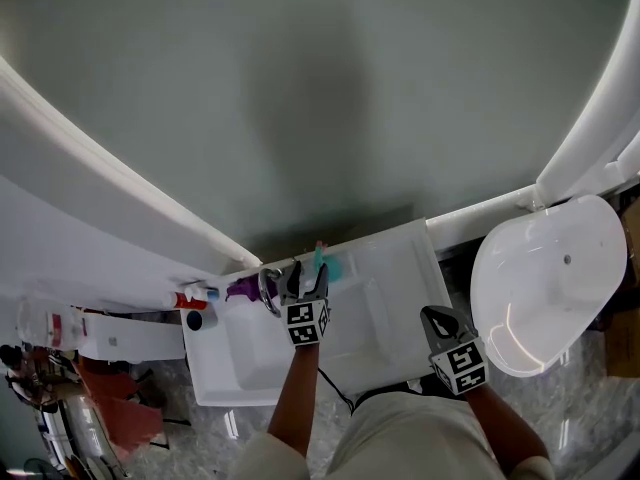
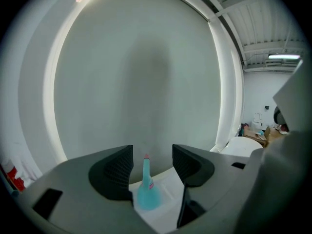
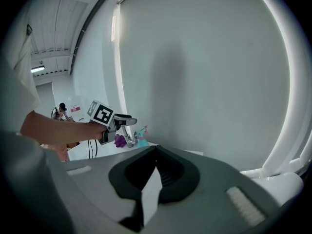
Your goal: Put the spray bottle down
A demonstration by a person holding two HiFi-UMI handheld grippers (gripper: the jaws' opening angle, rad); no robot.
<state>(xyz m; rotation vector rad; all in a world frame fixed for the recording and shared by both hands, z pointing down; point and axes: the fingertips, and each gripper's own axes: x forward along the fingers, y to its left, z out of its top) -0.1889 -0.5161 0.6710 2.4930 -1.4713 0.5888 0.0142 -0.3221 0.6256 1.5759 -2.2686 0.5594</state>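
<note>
My left tongs (image 2: 152, 156) stand with the jaws as wide apart as they go and grip nothing. Through the gap between them I look down on the spray bottle (image 2: 146, 189), a blue-green one with a pink tip. It stands upright on its own, clear of both pads, a little beyond and below the jaw tips. My right tongs (image 3: 156, 149) are off to the right over the front corner of the white sink unit (image 1: 395, 268), well apart from the bottle. Their tips are brought together with nothing held between them. From my head, the bottle sits on the back ledge of the sink unit, near the wall and just ahead of the left jaws. The chrome tap (image 1: 268, 290) is just beside it on the left, and a purple thing (image 1: 243, 288) lies on the far side of the tap. Farther left, at the end of the ledge, is a bottle with a red band (image 1: 190, 300). Behind it all rises the plain grey-green wall (image 1: 320, 98), and to the right stands a rounded white basin (image 1: 550, 288).
</note>
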